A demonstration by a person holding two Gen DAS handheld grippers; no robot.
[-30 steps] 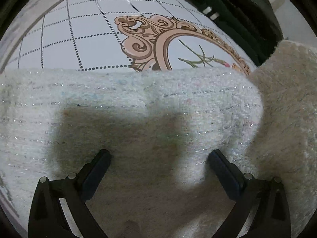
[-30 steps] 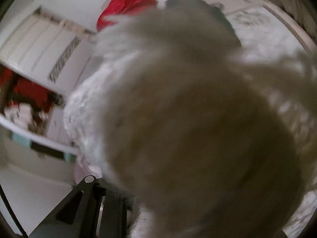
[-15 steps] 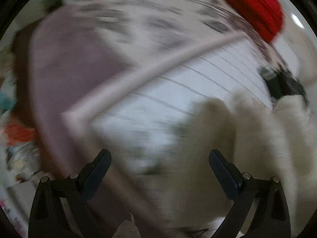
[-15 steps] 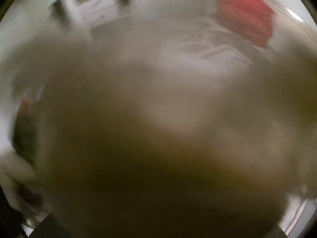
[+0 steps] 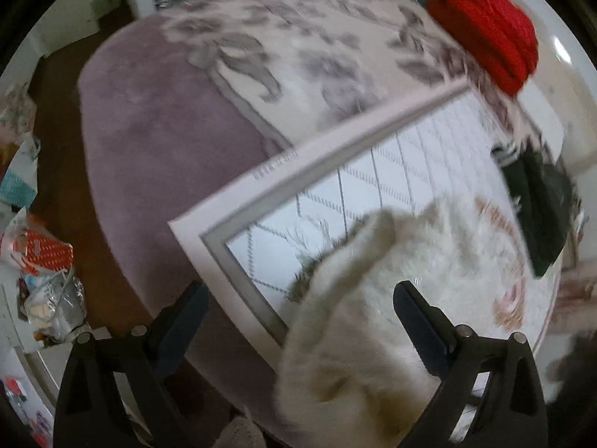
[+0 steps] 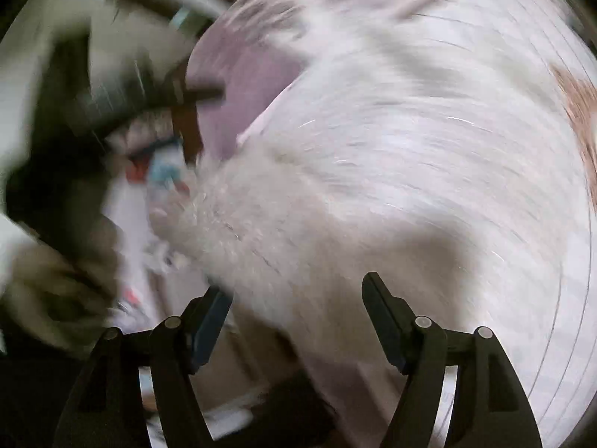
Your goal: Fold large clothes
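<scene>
Big picture first: a bed (image 5: 149,156) with a mauve cover fills the left wrist view, and across it lies a white mat (image 5: 373,186) with a dotted grid and a pale border, laid out, it seems, as the folding surface. On the mat, from about four to six o'clock in that view, lies the cream fluffy sweater (image 5: 429,280), bunched up, one sleeve or fold rising toward the lens. Up at one o'clock sits a red knit garment (image 5: 488,41), folded, and at three o'clock a dark green garment (image 5: 537,209) with white stripes, both parked at the mat's far edge, probably to leave folding room.

Now the tools. The left claw (image 5: 298,317) hangs spread above the sweater, nothing pinched between its pads. The right claw (image 6: 294,313), in a badly smeared picture, is opening right now; fuzzy cream fabric sits between its fingers, yet the pads don't seem to press it. Looks like a release after a fold.
</scene>
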